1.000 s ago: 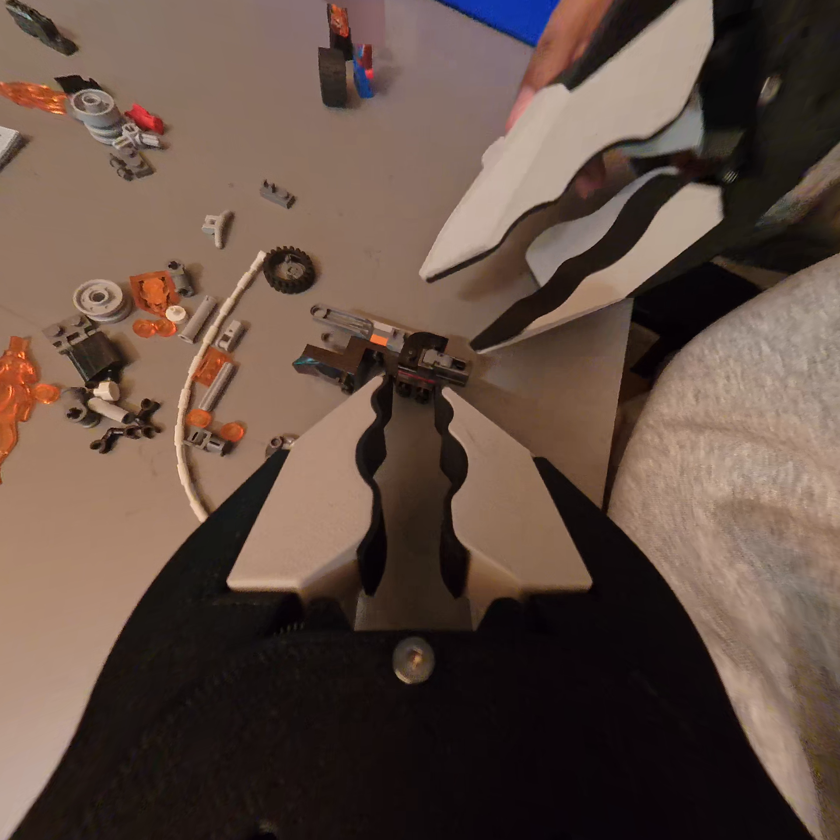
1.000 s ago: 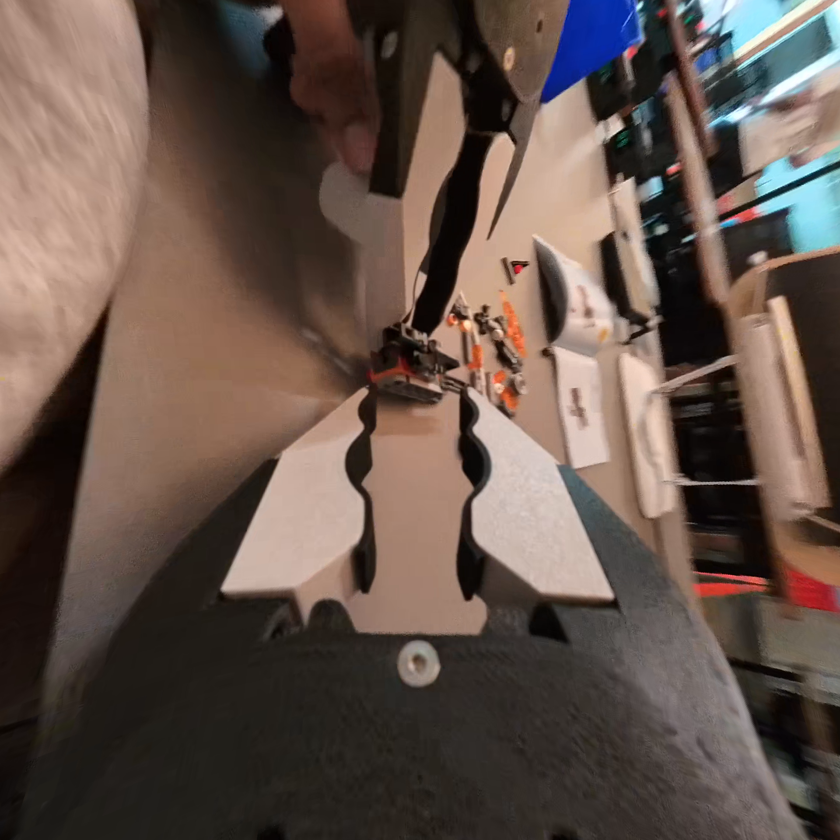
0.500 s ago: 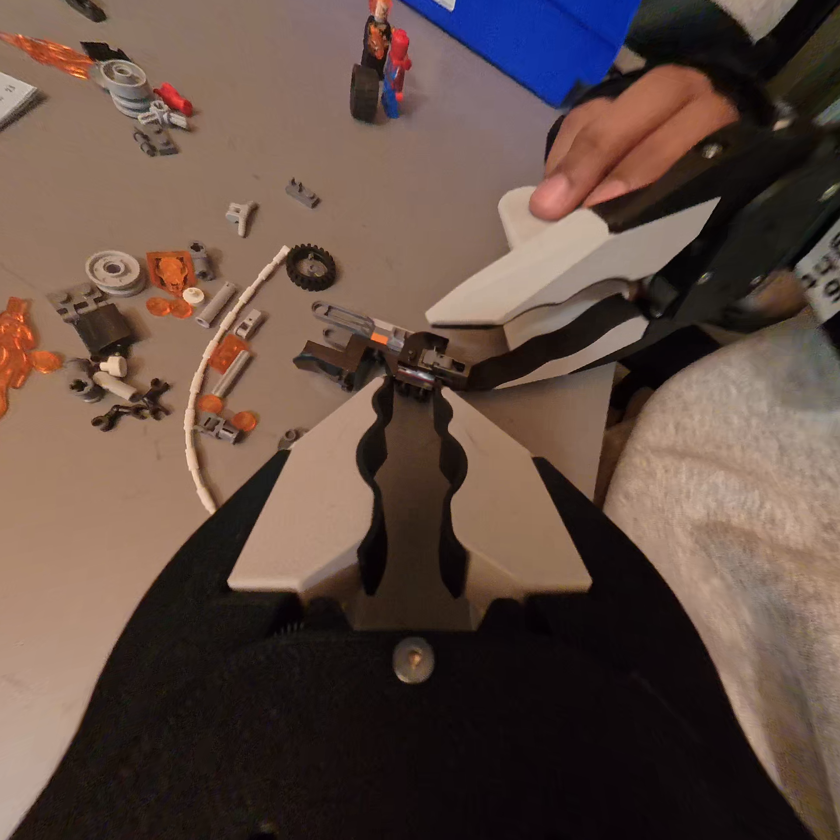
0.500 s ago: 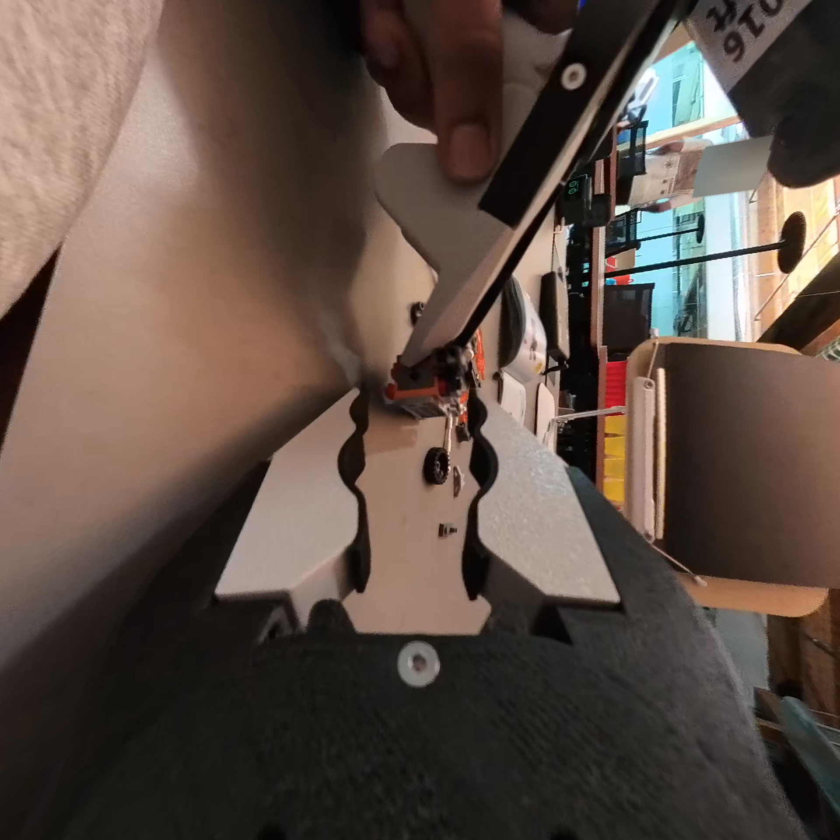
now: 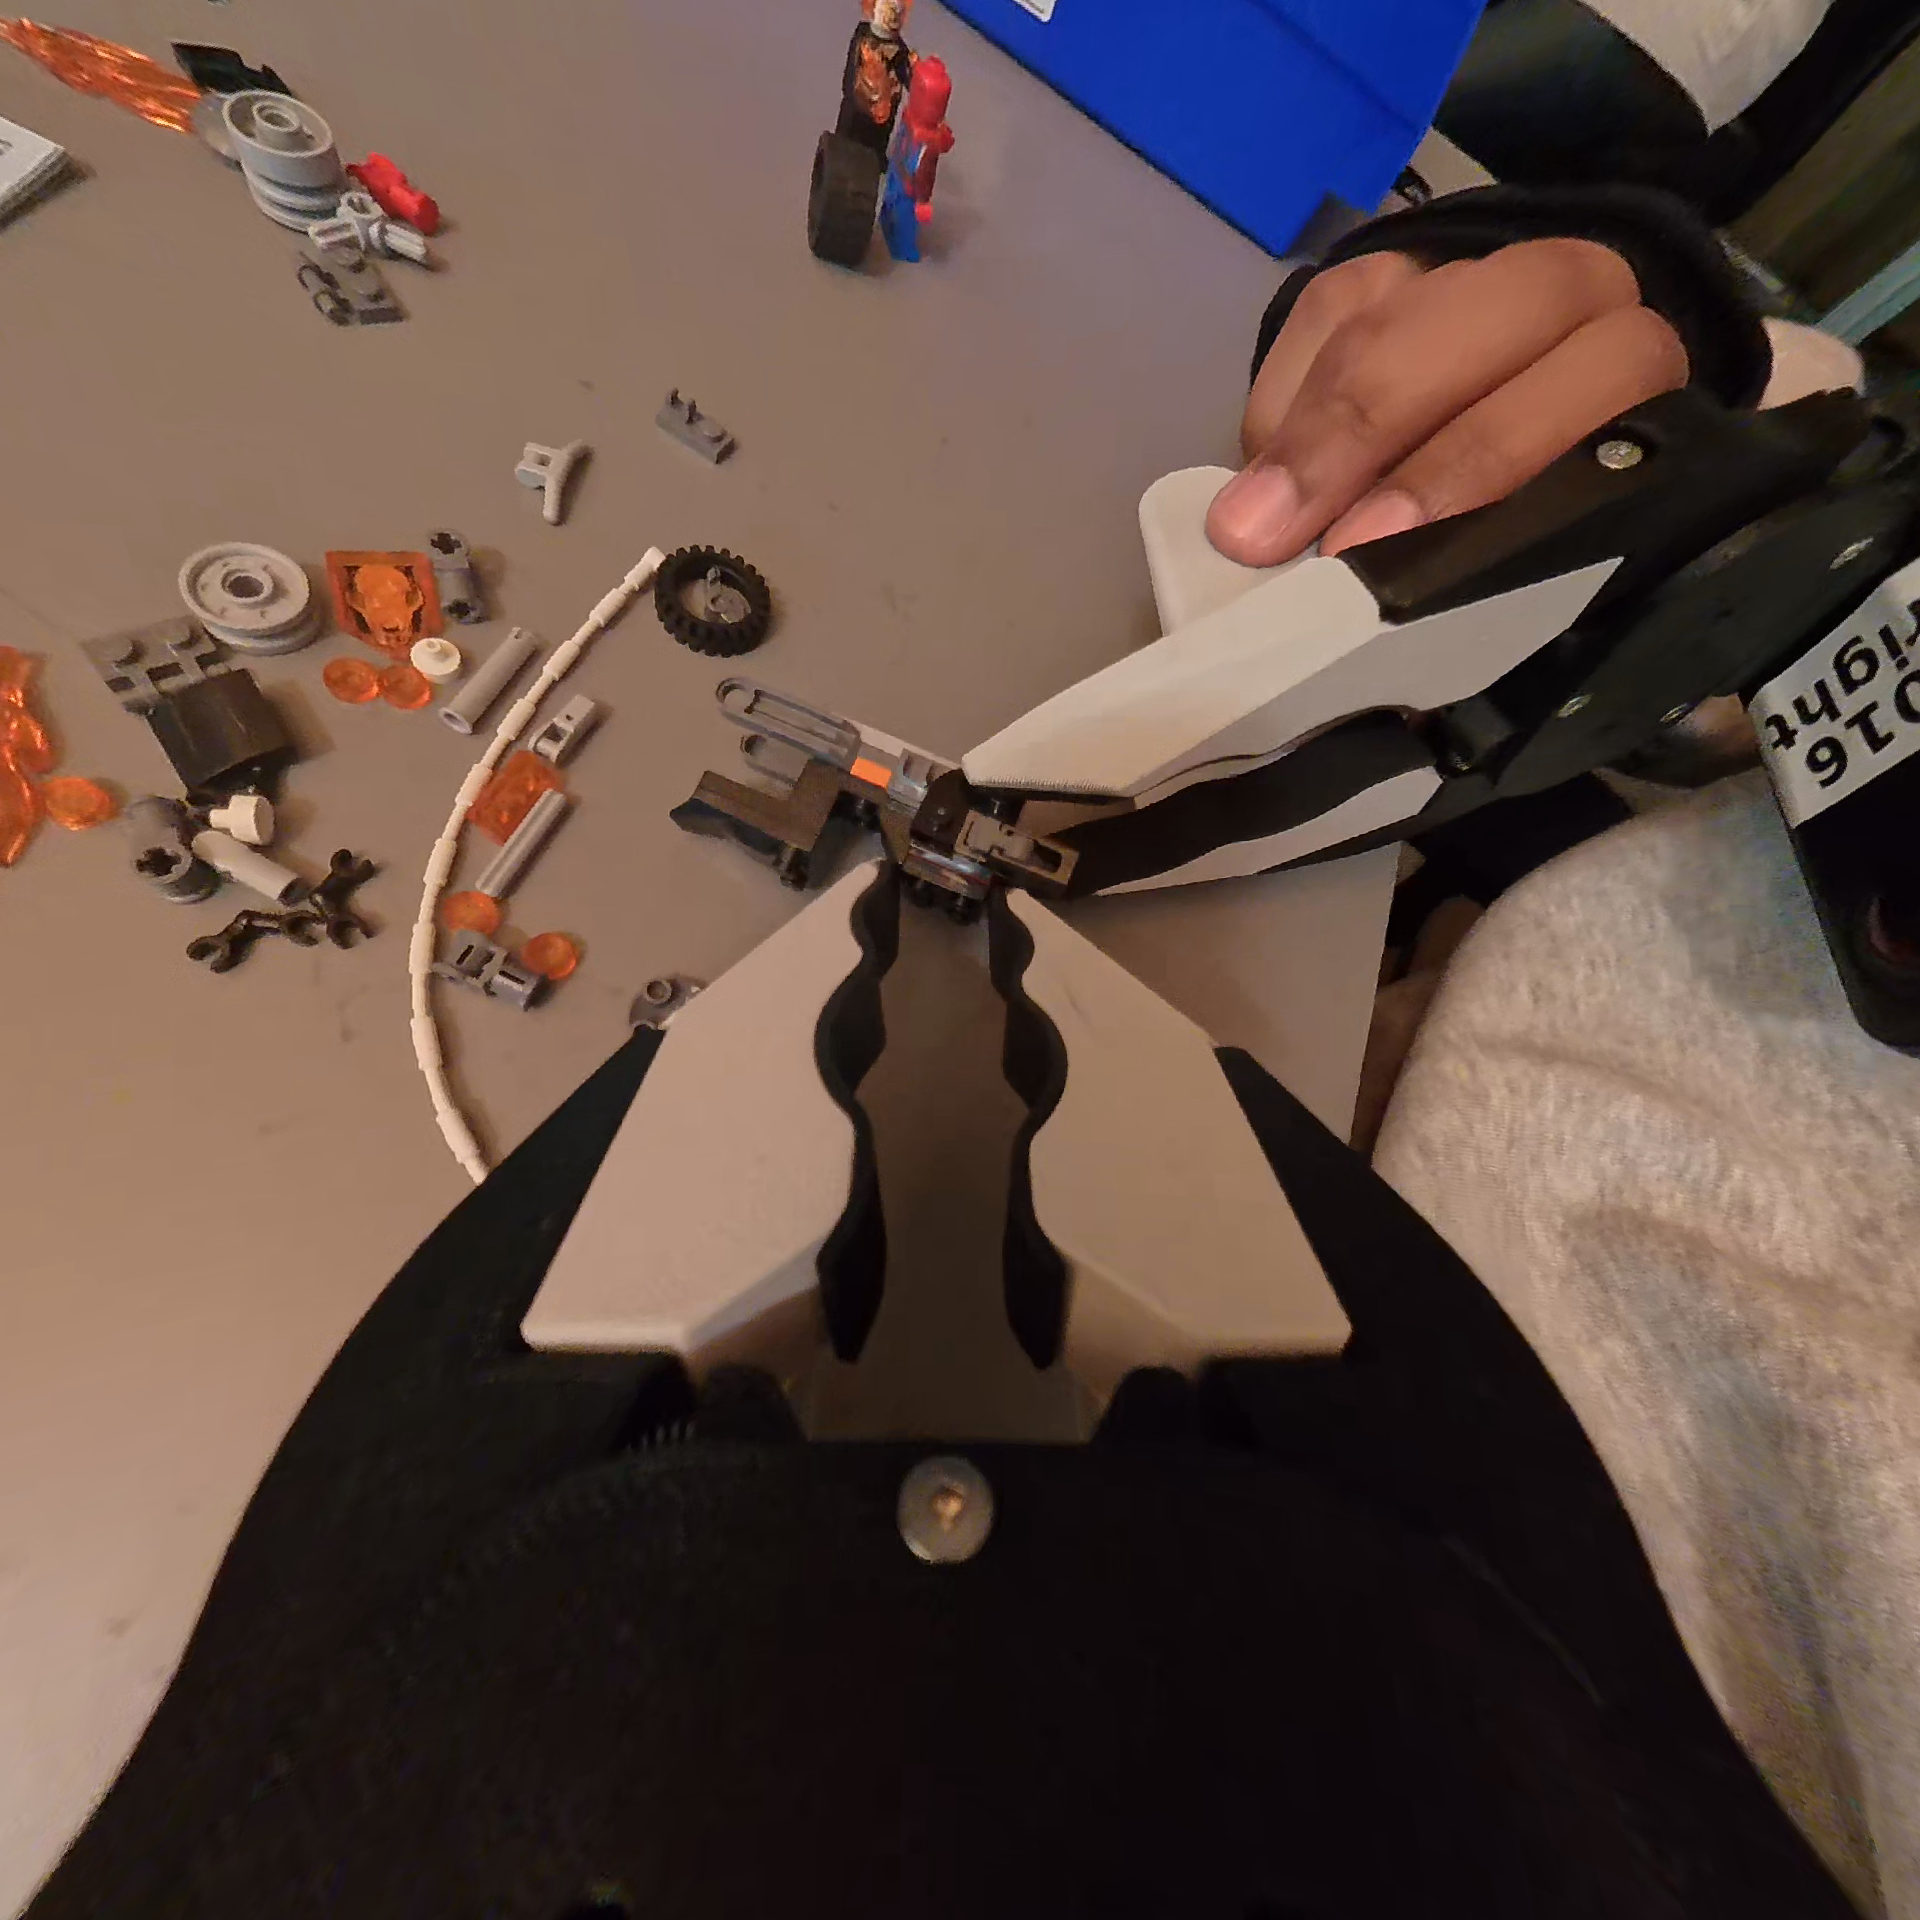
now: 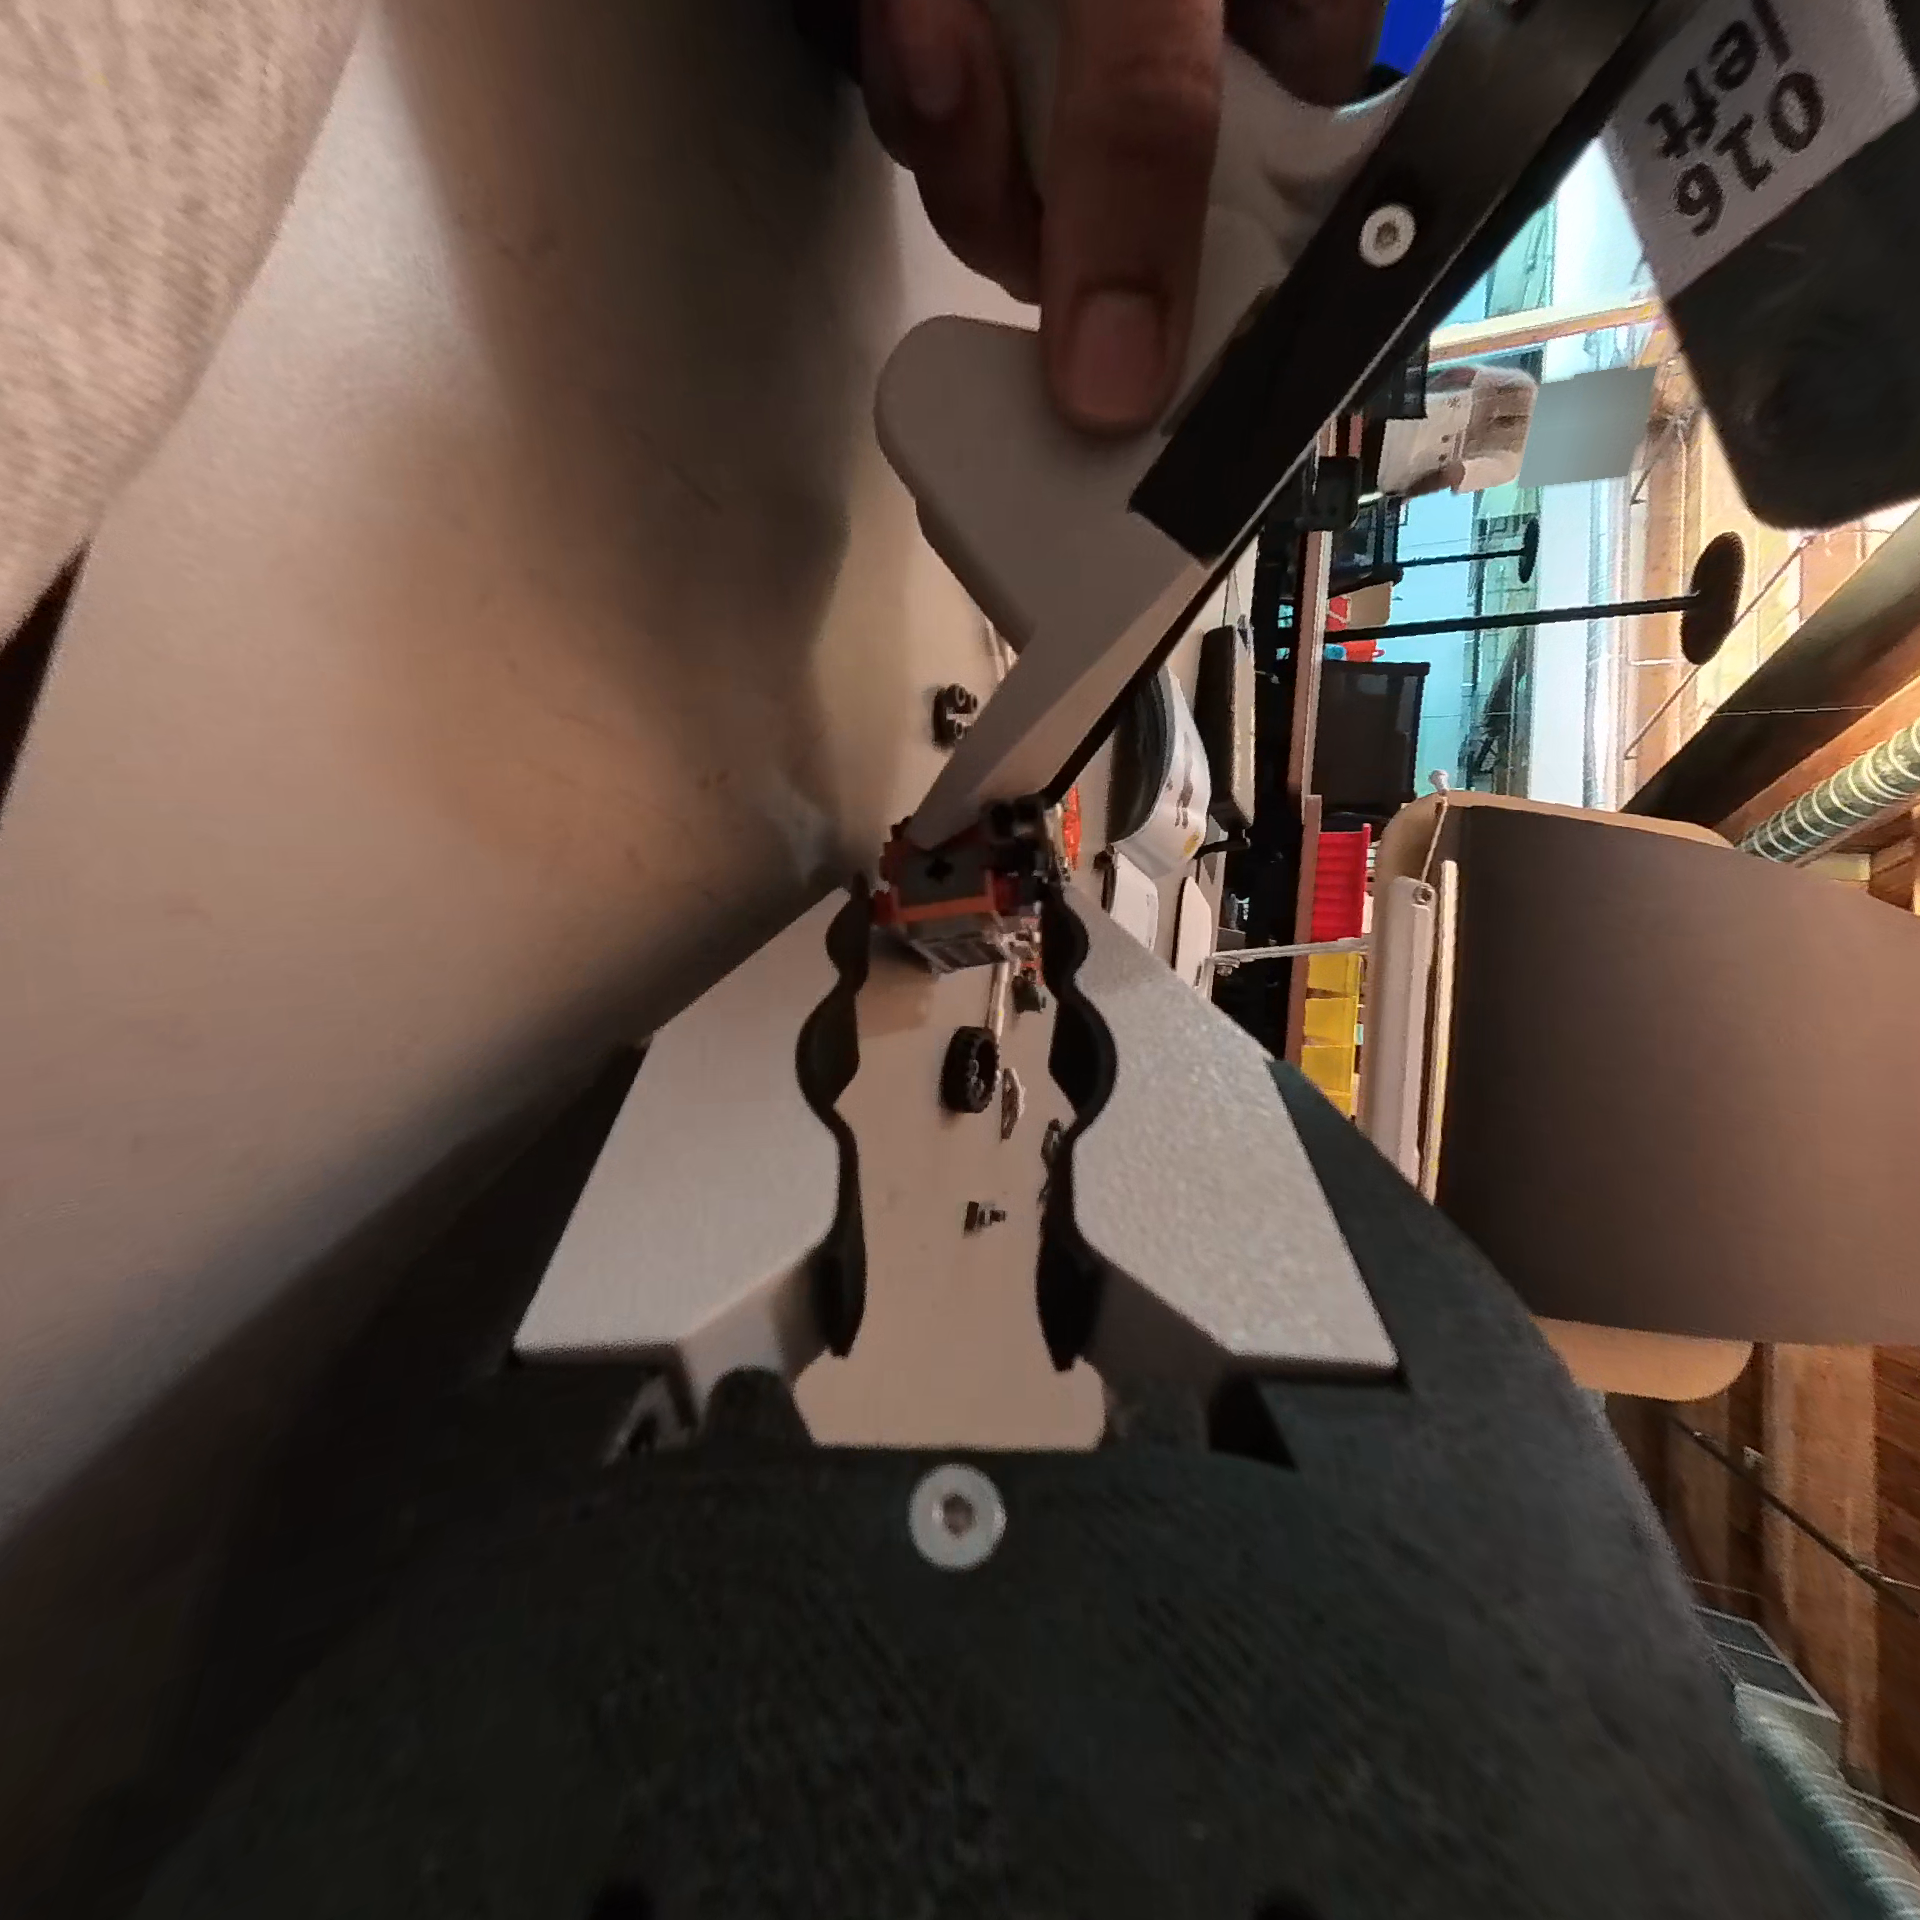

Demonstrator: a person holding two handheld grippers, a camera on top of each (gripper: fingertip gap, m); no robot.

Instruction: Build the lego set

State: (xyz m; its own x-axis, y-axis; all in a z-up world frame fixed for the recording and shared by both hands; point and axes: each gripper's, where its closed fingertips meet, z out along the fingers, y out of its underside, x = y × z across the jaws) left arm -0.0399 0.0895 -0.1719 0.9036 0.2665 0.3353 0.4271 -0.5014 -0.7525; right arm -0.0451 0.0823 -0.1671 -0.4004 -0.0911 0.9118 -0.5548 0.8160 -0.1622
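Between my left claw's (image 5: 940, 899) tips sits the small lego assembly (image 5: 961, 847), pinched at its dark underside; my right claw (image 5: 1013, 826) comes in from the side and nips its grey end. It's light, stiff and studded, likely to pop apart if twisted, so I grip the solid block. Left of the assembly lie a black tyre (image 5: 713, 600) and a white chain (image 5: 488, 831) on the grey table (image 5: 987, 395).

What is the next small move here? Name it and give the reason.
Probably squeeze the right gripper a little tighter to seat the small grey piece on the lego assembly. The left gripper grips the assembly from below, and the right gripper's tips already meet it, so both ends look braced.
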